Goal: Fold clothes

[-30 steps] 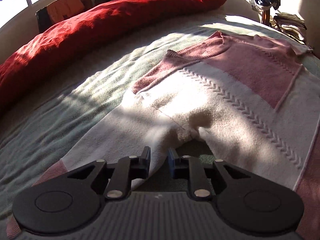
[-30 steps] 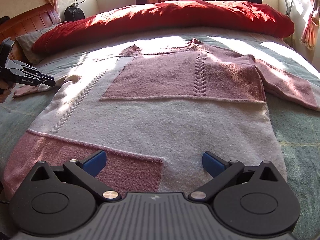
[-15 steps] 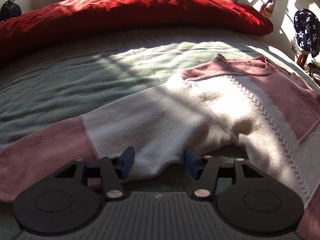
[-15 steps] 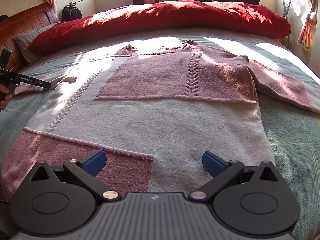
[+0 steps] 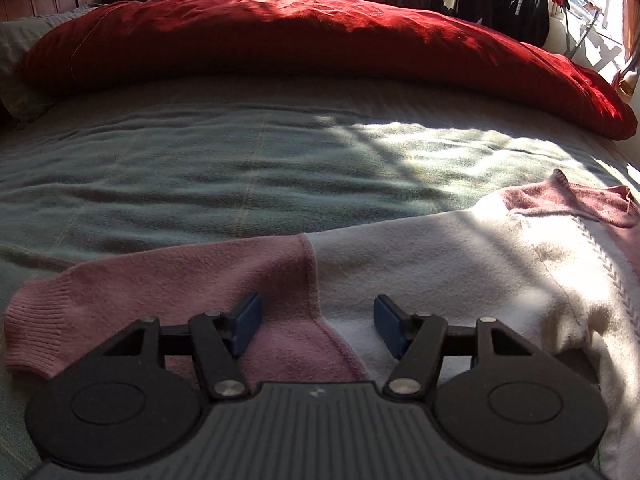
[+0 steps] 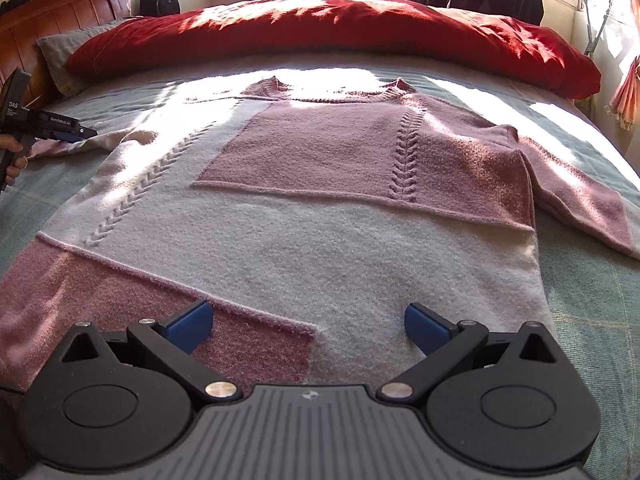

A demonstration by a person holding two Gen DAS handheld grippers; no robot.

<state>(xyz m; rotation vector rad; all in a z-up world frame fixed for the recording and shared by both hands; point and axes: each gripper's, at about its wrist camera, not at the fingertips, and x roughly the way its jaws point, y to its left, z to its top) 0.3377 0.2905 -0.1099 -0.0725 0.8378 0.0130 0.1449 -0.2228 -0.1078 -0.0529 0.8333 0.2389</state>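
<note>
- Left wrist view: the left gripper (image 5: pixel 316 326) is seen over the pink-and-cream knitted sweater's sleeve (image 5: pixel 240 276), jaws just opened, nothing pinched. The cuff should be gripped cleanly before folding inward.
- Right wrist view: the right gripper (image 6: pixel 308 326) is held wide and empty above the hem; the sweater (image 6: pixel 320 208) lies flat on the grey-green blanket (image 6: pixel 592 320).

Bare bedspread (image 5: pixel 224 168) lies open before red duvet (image 5: pixel 304 40).

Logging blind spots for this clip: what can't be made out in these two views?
- Sweater hem: right wrist view, hidden behind the right gripper.
- Right sleeve cuff: same view, cut off at the edge.
- Left gripper contact with left sleeve: unclear in either view.
</note>
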